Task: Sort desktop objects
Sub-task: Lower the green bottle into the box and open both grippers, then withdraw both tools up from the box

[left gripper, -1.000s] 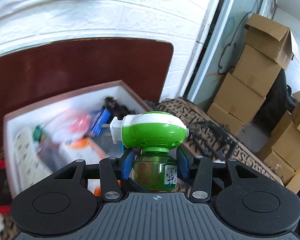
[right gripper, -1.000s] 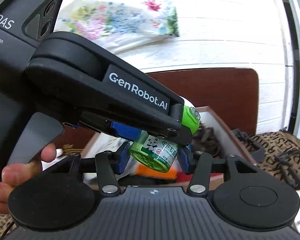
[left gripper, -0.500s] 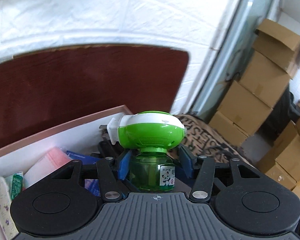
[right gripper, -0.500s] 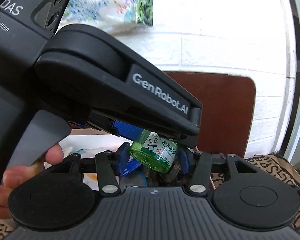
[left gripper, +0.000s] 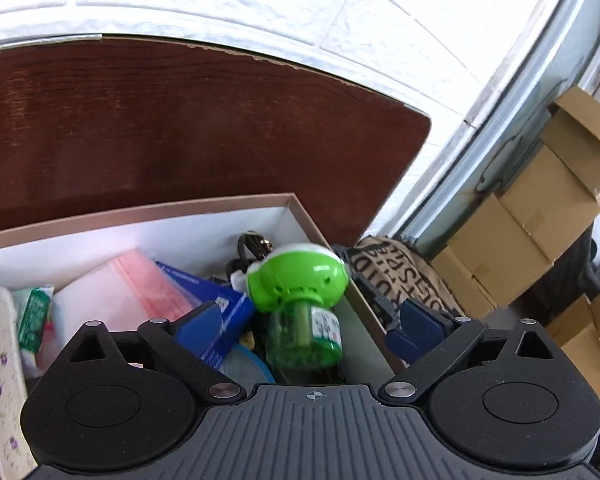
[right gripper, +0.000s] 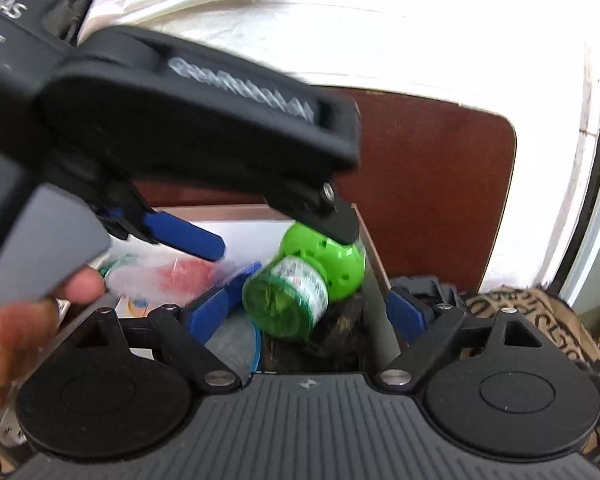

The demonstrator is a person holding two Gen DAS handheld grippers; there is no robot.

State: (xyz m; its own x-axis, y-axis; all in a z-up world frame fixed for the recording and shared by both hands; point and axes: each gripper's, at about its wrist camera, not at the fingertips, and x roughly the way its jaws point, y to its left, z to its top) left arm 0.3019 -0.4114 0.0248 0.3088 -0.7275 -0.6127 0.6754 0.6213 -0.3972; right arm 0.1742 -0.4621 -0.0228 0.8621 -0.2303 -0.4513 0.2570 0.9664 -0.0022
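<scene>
A green mosquito repellent bottle (left gripper: pixel 300 312) with a green and white plug-in cap lies tilted in the right end of a pink-rimmed white box (left gripper: pixel 220 204). It also shows in the right wrist view (right gripper: pixel 300 288). My left gripper (left gripper: pixel 308 324) is open above the box, its blue pads apart from the bottle. My right gripper (right gripper: pixel 308 308) is open too, close behind the left gripper's body (right gripper: pixel 180 120), with the bottle loose between its blue pads.
The box holds a pink bag (left gripper: pixel 128 292), a blue packet (left gripper: pixel 216 308), a green sachet (left gripper: pixel 34 312) and dark cables (left gripper: pixel 252 244). It stands on a dark wooden table (left gripper: pixel 180 120) by a white wall. A patterned bag (left gripper: pixel 400 280) and cardboard boxes (left gripper: pixel 540 220) are right.
My left gripper opened and let go of the green bottle, which dropped and tipped into the box. My right gripper's pads also spread wide.
</scene>
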